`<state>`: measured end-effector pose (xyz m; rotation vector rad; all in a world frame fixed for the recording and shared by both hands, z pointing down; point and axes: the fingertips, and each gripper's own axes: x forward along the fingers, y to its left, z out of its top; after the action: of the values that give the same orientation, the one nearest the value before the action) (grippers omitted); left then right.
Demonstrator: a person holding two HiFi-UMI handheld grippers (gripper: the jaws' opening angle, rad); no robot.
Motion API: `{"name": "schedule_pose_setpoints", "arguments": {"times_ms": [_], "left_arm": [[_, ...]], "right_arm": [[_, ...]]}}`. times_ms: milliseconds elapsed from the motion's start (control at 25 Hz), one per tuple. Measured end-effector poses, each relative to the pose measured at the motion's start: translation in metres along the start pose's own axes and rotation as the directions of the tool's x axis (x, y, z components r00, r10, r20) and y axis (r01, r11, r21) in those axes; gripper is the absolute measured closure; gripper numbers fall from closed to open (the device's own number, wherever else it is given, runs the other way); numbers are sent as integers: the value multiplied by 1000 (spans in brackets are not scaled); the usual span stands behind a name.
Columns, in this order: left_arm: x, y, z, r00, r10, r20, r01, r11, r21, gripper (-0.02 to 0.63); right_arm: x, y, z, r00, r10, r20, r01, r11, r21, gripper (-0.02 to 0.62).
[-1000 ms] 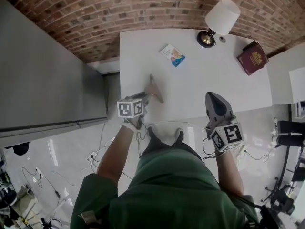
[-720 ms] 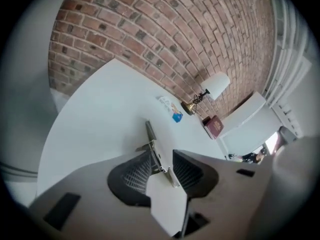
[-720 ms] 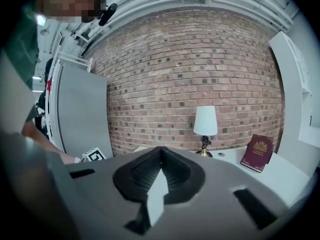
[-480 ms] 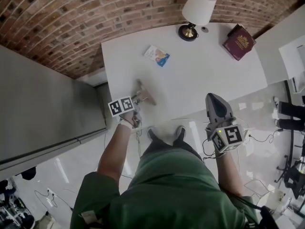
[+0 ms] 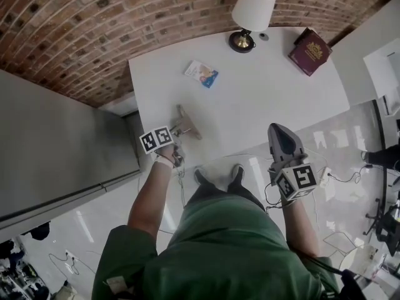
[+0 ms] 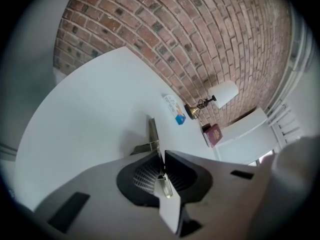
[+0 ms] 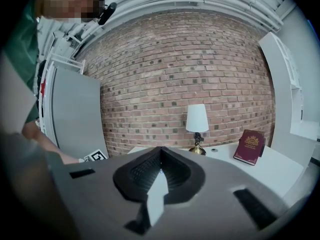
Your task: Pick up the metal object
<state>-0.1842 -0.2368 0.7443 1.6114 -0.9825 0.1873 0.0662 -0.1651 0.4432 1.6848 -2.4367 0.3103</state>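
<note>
Your L gripper (image 6: 160,156) jaws just been closing, now pinching thin edge of metal object (image 6: 151,131), obj at front-left of bench (image 5: 269,86), your R gripper (image 7: 159,151) jaws pressed together, empty, off bench front edge

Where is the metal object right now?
In the head view the metal object lies at the white table's near-left edge, between the left gripper's jaws, which have just been closing on it. A blue-and-white packet lies farther back.

Home-like room: brick wall (image 5: 75,24), white desk (image 5: 262,99) with table lamp (image 5: 253,8) and book (image 5: 309,52)
</note>
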Motion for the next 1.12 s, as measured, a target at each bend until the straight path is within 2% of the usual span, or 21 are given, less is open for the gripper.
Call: {"name": "schedule_pose_setpoints", "arguments": {"times_ms": [360,720,960,1120], "left_arm": [[-10,-9,7,997,-11,82,11,1000,-2,591],[-26,-26,16,986,7,167,-21,996,82,597],[-39,-45,18,975,-18,220,-7,994,112,597],[-54,-74,24,955,-82,285,40,988,150,597]], "right_arm": [[3,1,-3,1000,22,-16,-23,999,-26,594],[3,-4,-1,997,72,-10,-73,997,-30,594],[3,-7,0,994,108,-12,-108,994,-23,594],[4,-14,-1,993,121,-11,-122,992,-30,594]]}}
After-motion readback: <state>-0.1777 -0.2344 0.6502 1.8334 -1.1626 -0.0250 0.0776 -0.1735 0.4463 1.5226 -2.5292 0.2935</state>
